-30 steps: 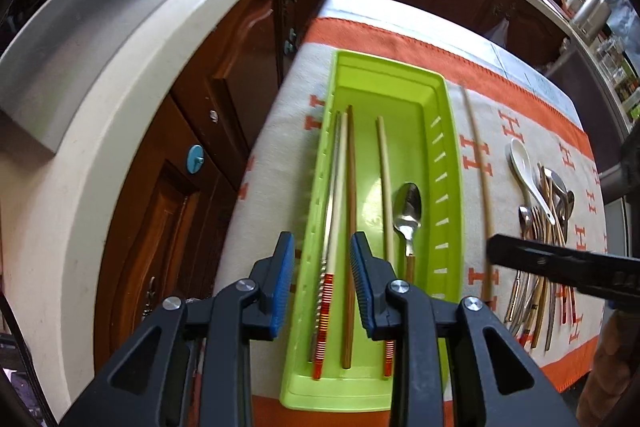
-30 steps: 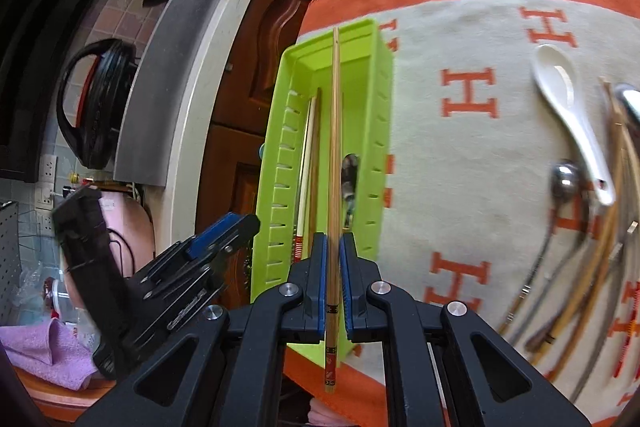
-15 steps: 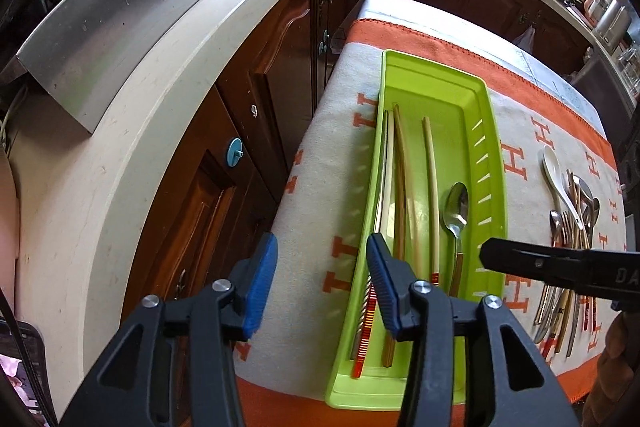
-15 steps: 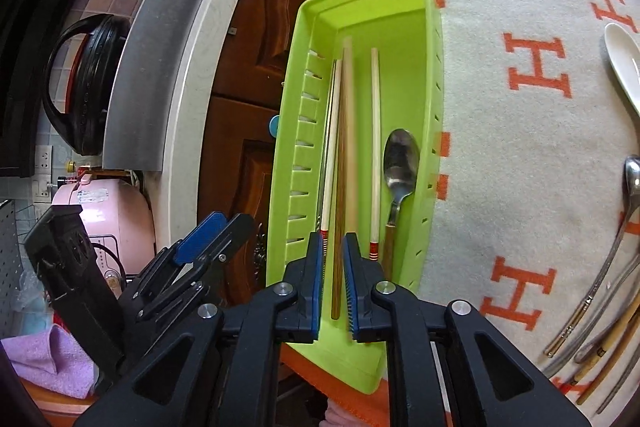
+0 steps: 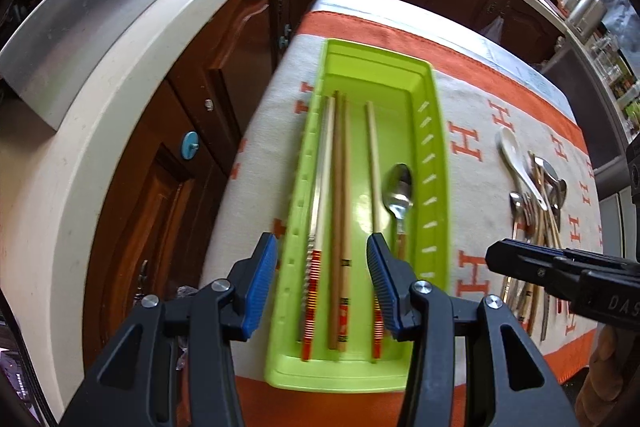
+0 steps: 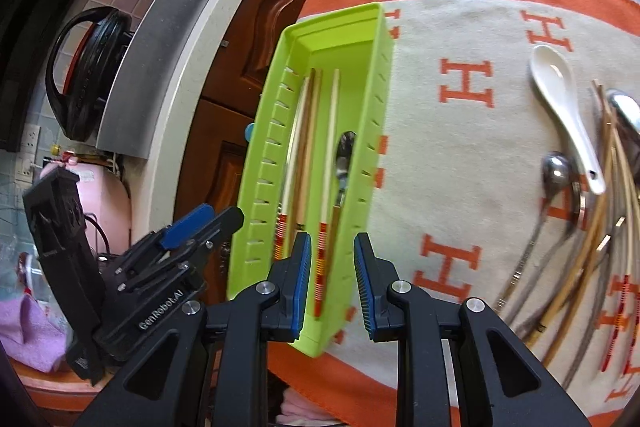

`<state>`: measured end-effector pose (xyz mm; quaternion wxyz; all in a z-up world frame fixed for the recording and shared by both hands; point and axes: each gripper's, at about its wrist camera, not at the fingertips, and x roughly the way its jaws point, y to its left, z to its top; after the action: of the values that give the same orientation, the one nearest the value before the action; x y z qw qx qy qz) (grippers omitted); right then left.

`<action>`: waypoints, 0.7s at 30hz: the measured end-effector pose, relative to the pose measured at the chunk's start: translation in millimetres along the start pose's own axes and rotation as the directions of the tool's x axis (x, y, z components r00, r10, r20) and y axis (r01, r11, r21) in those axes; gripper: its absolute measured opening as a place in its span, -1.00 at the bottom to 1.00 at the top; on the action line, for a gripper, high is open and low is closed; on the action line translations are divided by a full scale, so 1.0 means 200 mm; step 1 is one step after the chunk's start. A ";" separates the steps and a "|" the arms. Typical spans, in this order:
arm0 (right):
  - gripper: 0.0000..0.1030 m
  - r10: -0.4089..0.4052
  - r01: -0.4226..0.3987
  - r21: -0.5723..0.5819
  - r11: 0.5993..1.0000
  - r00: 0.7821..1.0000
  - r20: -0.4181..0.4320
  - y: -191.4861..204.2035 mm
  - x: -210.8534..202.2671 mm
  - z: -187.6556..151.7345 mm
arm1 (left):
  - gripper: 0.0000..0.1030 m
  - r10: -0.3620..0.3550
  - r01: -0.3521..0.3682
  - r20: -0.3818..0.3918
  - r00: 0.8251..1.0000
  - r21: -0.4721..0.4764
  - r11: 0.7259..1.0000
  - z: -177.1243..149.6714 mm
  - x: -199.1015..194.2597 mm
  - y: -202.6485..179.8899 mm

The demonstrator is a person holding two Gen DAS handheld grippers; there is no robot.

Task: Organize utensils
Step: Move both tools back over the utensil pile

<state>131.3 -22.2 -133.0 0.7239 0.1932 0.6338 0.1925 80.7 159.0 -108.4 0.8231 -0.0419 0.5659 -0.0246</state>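
Both fingers (image 5: 322, 281) empty, R (image 6: 331, 281) opening; utensil pile (image 6: 592, 227) beside green tray (image 5: 436, 155).

Black left gripper (image 5: 322, 285); ribbed blue pads (image 5: 262, 283); silver screws; white "GenRobot.AI" lettering

We see bare cloth (image 6: 460, 163) between green tray (image 6: 376, 75) and utensil pile (image 6: 592, 211) — passable; tray's left edge hangs near cabinet doors (image 5: 208, 131) — tight.
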 end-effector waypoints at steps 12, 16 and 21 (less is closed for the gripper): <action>-0.57 -0.109 0.107 0.025 0.994 0.990 0.087 -0.28 -0.26 -0.23 | -0.13 -0.067 0.065 0.007 0.998 0.118 0.991 -0.04 -0.03 -0.36; -0.57 -0.135 0.128 0.064 0.990 0.984 0.114 -0.42 -0.35 -0.30 | -0.13 -0.102 0.102 -0.002 0.995 0.142 0.985 -0.04 -0.03 -0.47; -0.57 -0.149 0.132 0.123 0.984 0.979 0.139 -0.60 -0.44 -0.37 | -0.13 -0.132 0.133 -0.020 0.991 0.169 0.977 -0.05 -0.01 -0.59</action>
<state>51.1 -168.0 -131.4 0.7684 0.2022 0.6005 0.0898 71.0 42.0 -98.7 0.8177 -0.0091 0.5612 -0.1277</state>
